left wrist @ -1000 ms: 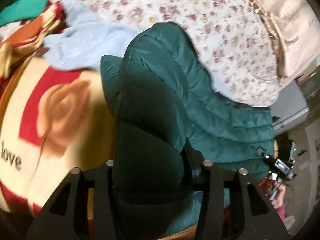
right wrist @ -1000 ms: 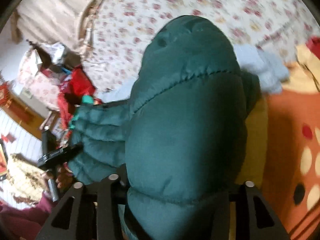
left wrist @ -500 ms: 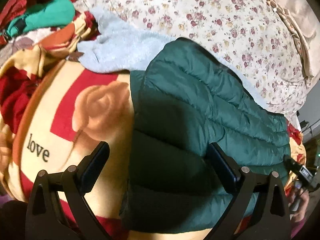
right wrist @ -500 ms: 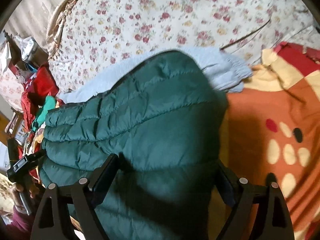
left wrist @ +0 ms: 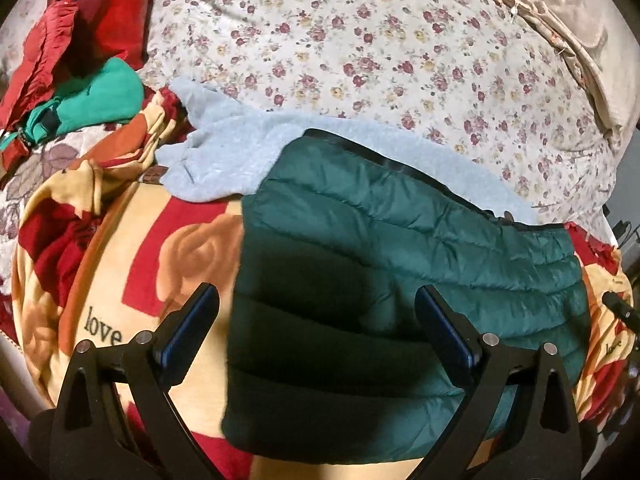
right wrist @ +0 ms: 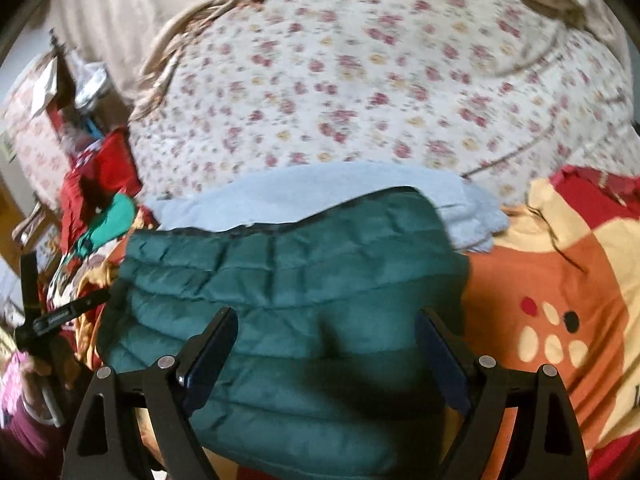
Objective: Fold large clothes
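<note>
A dark green quilted jacket (left wrist: 400,240) lies folded into a flat bundle on a red and yellow blanket (left wrist: 120,300). My left gripper (left wrist: 316,296) hovers over the jacket's left end, open, pads apart and clear of the fabric. In the right wrist view the same jacket (right wrist: 300,264) lies under my right gripper (right wrist: 326,316), which is open above the right end with nothing pinched. The jacket's far edge rests on a pale blue fleece garment (left wrist: 224,160) (right wrist: 320,184).
A floral bedsheet (left wrist: 380,40) covers the bed behind. Red and green clothes (left wrist: 80,80) are heaped at the far left. The other hand-held gripper and a hand in a pink sleeve (right wrist: 36,360) show at the right view's left edge.
Both grippers were shut on bunched jacket fabric; they opened and let it drop flat onto the blanket, then lifted and drew back from it.
</note>
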Available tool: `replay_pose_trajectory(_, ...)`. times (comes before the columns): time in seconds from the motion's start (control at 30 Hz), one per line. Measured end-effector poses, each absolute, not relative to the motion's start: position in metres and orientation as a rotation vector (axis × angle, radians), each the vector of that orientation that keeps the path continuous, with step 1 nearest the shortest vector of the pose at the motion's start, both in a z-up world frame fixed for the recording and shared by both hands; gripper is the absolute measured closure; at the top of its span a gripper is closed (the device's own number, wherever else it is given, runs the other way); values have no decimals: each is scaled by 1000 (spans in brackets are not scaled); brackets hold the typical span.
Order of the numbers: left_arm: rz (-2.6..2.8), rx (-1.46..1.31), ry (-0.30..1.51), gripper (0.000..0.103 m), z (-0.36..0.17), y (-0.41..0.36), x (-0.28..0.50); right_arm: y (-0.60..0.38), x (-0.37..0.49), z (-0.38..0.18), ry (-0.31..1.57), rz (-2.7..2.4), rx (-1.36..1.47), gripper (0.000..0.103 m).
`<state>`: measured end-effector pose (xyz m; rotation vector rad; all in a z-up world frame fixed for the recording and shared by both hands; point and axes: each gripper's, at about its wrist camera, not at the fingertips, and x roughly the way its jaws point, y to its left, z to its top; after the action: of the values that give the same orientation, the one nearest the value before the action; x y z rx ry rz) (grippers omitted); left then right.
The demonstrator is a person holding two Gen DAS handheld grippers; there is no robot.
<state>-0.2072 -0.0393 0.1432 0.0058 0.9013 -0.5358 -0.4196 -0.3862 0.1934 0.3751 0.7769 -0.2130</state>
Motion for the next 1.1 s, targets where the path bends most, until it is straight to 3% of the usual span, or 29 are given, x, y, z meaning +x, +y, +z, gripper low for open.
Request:
replay_pose_trajectory(0.5, -512, 120, 872, 4, 119, -79, -212, -329, -349, 141, 861, -203, 259, 15)
replay_pose_trajectory(0.7, -508, 147, 857, 4, 112, -83, -210, -328, -337, 121, 840, -231, 249, 6)
replay_pose_trajectory(1.1, -493, 170, 828, 1, 102, -89, -213, -328, -328, 103, 845, -251, 223, 2)
